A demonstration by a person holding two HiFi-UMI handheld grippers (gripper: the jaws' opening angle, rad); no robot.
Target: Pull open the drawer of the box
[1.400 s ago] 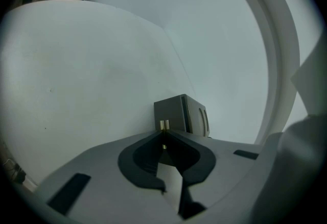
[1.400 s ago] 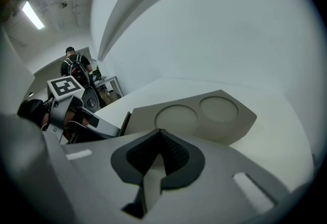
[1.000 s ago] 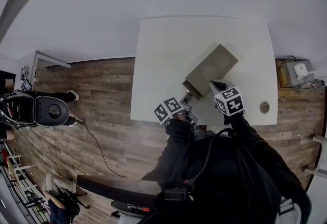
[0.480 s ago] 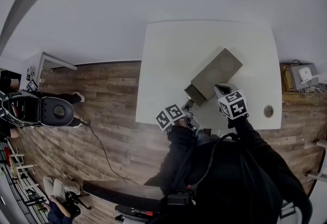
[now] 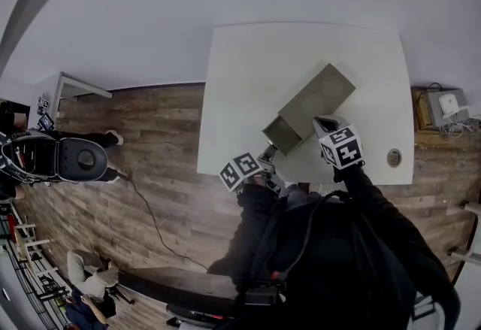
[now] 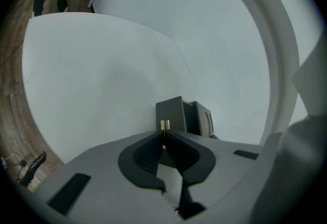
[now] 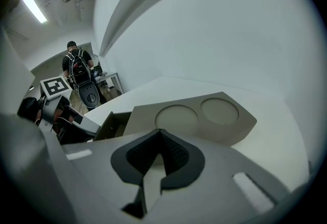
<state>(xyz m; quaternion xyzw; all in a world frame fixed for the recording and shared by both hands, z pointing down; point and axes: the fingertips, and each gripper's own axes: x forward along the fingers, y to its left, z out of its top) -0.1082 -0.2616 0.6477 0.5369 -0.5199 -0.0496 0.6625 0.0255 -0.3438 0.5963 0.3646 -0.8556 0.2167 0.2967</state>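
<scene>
The pull is under way. An olive-tan box, long and flat with two round recesses on top, lies slantwise on a white counter. Its drawer stands partly out of the box's near end. The left hand-held gripper is clamped on the drawer's small brass knob. The right hand-held gripper, jaws together and empty, sits at the box's near side, possibly bracing it. The next move should be a straight pull away from the box.
</scene>
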